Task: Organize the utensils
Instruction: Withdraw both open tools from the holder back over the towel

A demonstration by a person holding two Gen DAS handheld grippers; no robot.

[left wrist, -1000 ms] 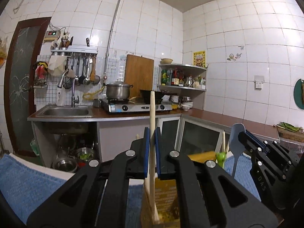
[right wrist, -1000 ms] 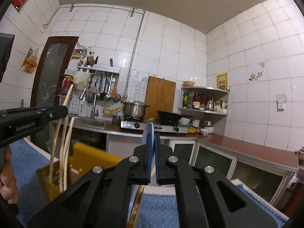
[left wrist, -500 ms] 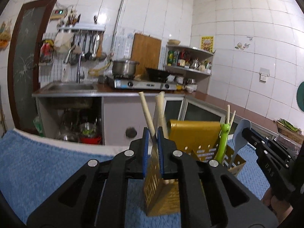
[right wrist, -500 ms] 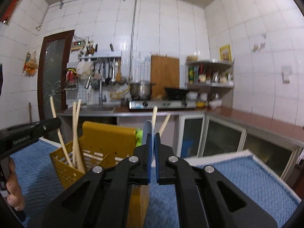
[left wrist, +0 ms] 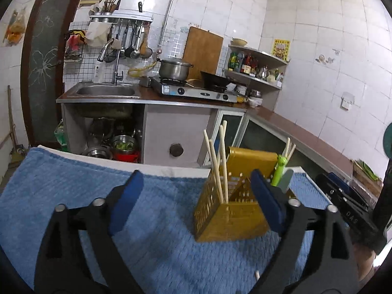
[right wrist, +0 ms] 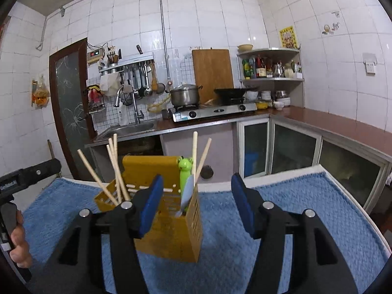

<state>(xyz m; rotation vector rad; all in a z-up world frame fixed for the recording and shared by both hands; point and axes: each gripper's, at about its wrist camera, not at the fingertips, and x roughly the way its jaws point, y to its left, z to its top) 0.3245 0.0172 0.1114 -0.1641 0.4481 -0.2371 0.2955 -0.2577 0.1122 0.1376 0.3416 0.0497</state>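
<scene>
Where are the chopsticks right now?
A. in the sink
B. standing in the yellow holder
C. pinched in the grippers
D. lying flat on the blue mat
B: the chopsticks stand tilted inside the yellow holder, while the left gripper and right gripper are both open and hold nothing.

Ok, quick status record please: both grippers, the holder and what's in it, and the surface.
left gripper: open, nothing held
right gripper: open, nothing held
utensil holder: yellow, perforated, standing on the blue mat
left compartment: wooden chopsticks, leaning
right compartment: green frog-topped utensil, grey-blue spoon, two more chopsticks
loose item: small pale object on the mat in the left wrist view, cannot identify
</scene>
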